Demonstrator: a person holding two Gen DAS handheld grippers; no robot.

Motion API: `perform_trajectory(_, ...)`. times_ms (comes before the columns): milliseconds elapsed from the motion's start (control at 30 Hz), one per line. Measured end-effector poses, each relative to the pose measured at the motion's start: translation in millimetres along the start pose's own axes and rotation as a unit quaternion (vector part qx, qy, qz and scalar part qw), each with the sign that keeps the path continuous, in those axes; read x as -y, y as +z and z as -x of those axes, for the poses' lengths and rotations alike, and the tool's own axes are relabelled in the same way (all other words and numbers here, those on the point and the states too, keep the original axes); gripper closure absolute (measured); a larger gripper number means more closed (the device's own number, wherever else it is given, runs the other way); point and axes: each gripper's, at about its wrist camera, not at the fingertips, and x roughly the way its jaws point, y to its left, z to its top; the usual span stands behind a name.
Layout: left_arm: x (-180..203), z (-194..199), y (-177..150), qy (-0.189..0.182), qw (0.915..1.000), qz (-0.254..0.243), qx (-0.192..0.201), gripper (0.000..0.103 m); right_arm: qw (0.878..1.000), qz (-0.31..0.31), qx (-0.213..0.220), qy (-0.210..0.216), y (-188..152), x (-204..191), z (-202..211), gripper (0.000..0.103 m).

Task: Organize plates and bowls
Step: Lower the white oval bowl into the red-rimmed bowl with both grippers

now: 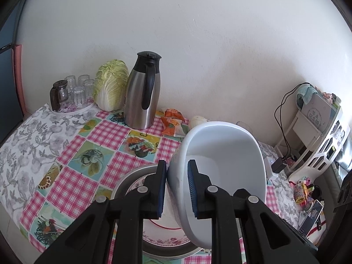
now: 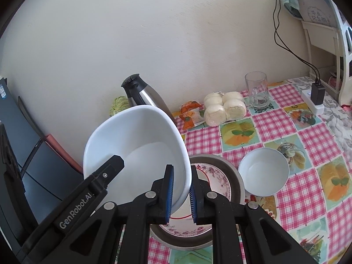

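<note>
Both the left gripper (image 1: 177,189) and the right gripper (image 2: 181,194) are clamped on opposite rims of the big bowl (image 1: 222,154), held tilted above the plate (image 2: 211,176) in the metal basin (image 2: 237,182) (thin, slick rims), so uneven pulling could slip it onto the plate

white bowl (image 2: 140,140), pink-checked tablecloth (image 2: 286,123) (fruit squares) — floral-rimmed plate (image 2: 216,177)

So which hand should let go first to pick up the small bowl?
Probably the right: the small bowl lies beside the right gripper; both grippers hold the big bowl.
</note>
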Motion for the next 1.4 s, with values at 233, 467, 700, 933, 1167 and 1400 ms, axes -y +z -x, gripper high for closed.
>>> perform_trajectory(233,-5.7,-21.0,-7.1,0.004,0.9995,0.005,-0.031,0.083,1.000,-0.007,-0.026,-0.012,-3.9,6.4,-17.1,0.088)
perform_trajectory(467,-14.5,-43.9,-14.6,0.013,0.9978,0.012,-0.064,0.083,0.998,-0.011,-0.055,-0.023,-11.4,12.7,-38.7,0.087)
perform_trajectory(700,-20.1,-60.0,-20.7,0.014,0.9958,0.020,-0.088,0.083,0.996,-0.015,-0.077,-0.035,-18.3,17.7,-55.9,0.087)
perform_trajectory(933,-22.7,-65.5,-21.7,0.014,0.9949,0.024,-0.096,0.083,0.996,-0.012,-0.080,-0.040,-19.5,16.6,-60.9,0.087)
perform_trajectory(1167,-25.0,-73.8,-24.9,0.017,0.9935,0.025,-0.110,0.083,0.996,-0.014,-0.083,-0.039,-20.1,19.4,-65.9,0.087)
perform_trajectory(1400,-32.2,-82.8,-26.0,0.012,0.9911,0.041,-0.126,0.083,0.995,-0.024,-0.093,-0.033,-21.5,25.5,-74.5,0.087)
